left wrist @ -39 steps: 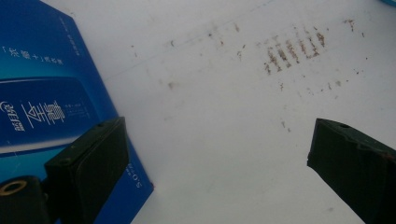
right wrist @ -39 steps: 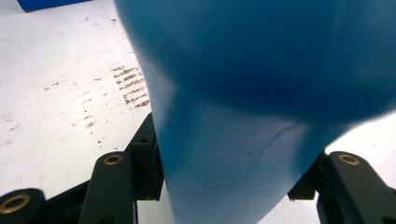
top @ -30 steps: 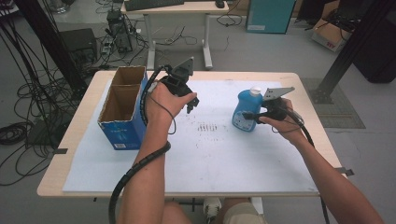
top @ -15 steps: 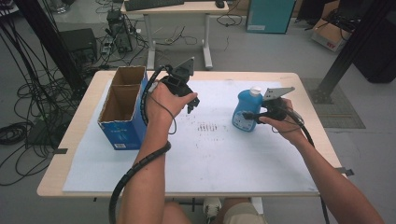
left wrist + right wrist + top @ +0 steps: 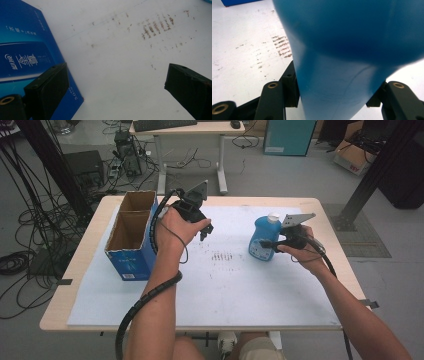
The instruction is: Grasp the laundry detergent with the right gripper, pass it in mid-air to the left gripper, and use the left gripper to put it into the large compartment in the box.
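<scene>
A blue detergent bottle with a white cap stands upright on the white mat at the right. My right gripper is shut on its lower body from the right side. In the right gripper view the bottle sits squeezed between the two jaws of the right gripper. My left gripper hovers over the mat just right of an open blue cardboard box. The left gripper is open wide with nothing between its jaws, and the box wall lies to their left.
A white mat covers most of the wooden table. Brown scuff marks dot the mat's middle between the two hands. Beyond the far edge are a desk, floor cables and black frame posts.
</scene>
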